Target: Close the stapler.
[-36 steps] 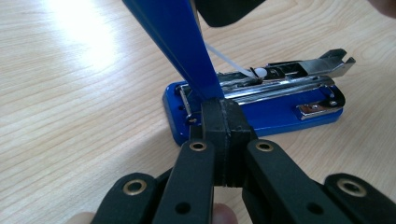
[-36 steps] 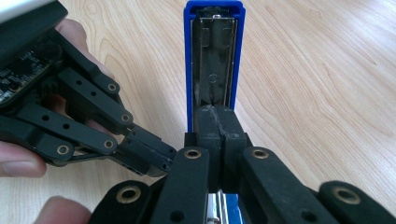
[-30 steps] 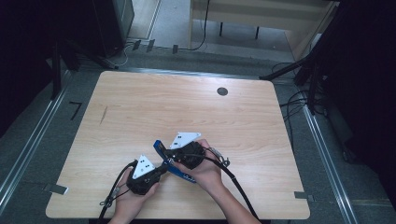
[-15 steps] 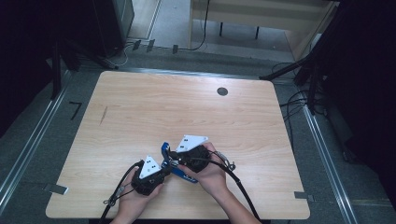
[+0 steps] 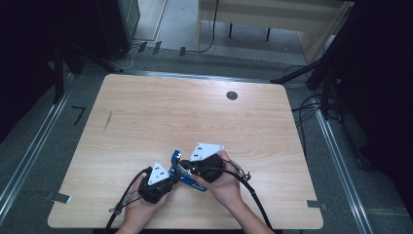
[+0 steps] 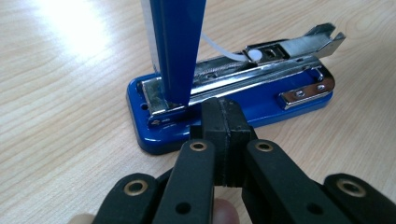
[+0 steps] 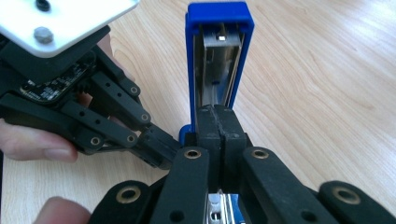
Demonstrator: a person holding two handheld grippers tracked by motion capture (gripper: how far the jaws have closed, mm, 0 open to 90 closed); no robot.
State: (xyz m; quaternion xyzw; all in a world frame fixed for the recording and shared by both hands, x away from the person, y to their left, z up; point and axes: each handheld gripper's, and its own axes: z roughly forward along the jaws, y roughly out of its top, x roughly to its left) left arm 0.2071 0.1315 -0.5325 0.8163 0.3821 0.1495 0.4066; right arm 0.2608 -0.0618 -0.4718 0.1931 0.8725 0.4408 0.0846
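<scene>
A blue stapler [image 5: 185, 171] lies near the front edge of the wooden table [image 5: 195, 117], swung open. Its blue cover [image 6: 180, 46] stands upright from the base [image 6: 299, 100], and the metal staple channel [image 6: 280, 51] is bare. My left gripper [image 6: 224, 109] is shut with nothing between the jaws, its tips against the long side of the base by the hinge. My right gripper [image 7: 218, 116] is also shut and empty. Its tips rest at the foot of the upright cover [image 7: 219, 51], above the metal channel. The left gripper [image 7: 159, 147] comes in from the left in the right gripper view.
A dark round hole [image 5: 232, 95] sits in the table near the far edge, and a thin dark mark [image 5: 107, 120] at the left. Cables [image 5: 253, 195] trail off the front edge behind both hands. A strip of tape [image 5: 58, 197] hangs at the front left corner.
Both hands have stayed close around the stapler. The right gripper has shifted slightly toward the front edge, and the blue cover looks more upright than a second ago.
</scene>
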